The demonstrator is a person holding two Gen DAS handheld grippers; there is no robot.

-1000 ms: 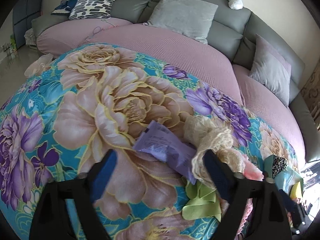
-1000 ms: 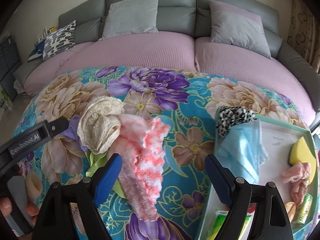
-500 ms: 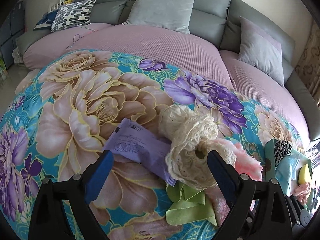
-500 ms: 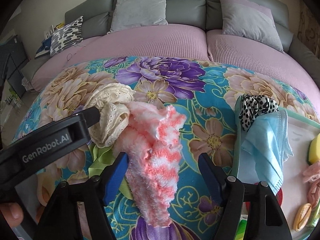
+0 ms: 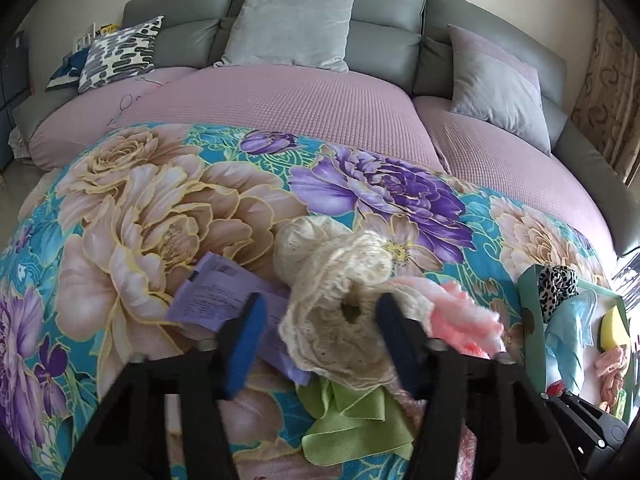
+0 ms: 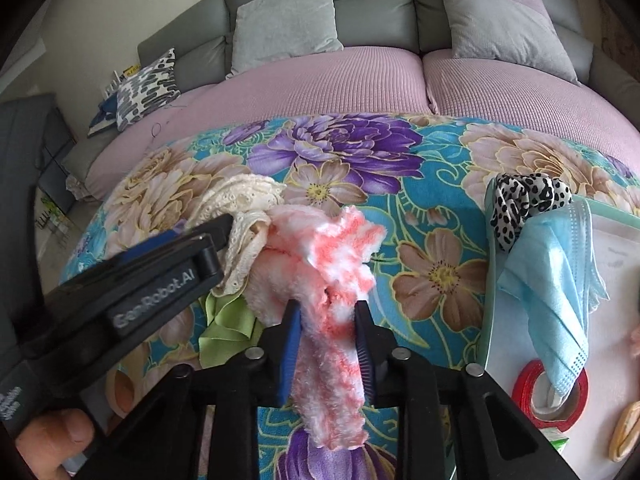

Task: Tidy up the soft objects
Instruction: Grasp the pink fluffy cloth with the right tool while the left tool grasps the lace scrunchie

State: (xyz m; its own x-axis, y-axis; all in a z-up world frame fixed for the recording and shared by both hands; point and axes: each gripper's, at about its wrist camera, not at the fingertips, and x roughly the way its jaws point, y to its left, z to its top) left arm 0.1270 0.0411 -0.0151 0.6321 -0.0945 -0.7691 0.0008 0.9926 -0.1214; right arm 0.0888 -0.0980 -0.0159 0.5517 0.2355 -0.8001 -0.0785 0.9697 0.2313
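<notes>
My right claw (image 6: 326,344) is closing on the pink fluffy cloth (image 6: 332,280), whose long axis runs straight out between the jaws. My left claw (image 5: 318,334) is closing around the cream lace bundle (image 5: 336,308), just left of that cloth. Only the right view shows the red tape roll (image 6: 554,394) in the tray (image 6: 490,280), right of the cloth.

One lace cloth (image 5: 336,312), one pink fuzzy cloth (image 6: 328,272), one green cloth (image 5: 356,424) and one purple packet (image 5: 216,300) lie on one floral blanket (image 5: 152,216). One tray (image 6: 490,280) holds one spotted scrunchie (image 6: 524,196), one blue mask (image 6: 556,280), one red tape roll (image 6: 532,408) and one yellow sponge (image 5: 614,326). Behind stand two grey pillows (image 5: 292,28), one patterned pillow (image 5: 120,52) and one mauve pillow (image 5: 496,80). Two claws (image 6: 326,344) show.
</notes>
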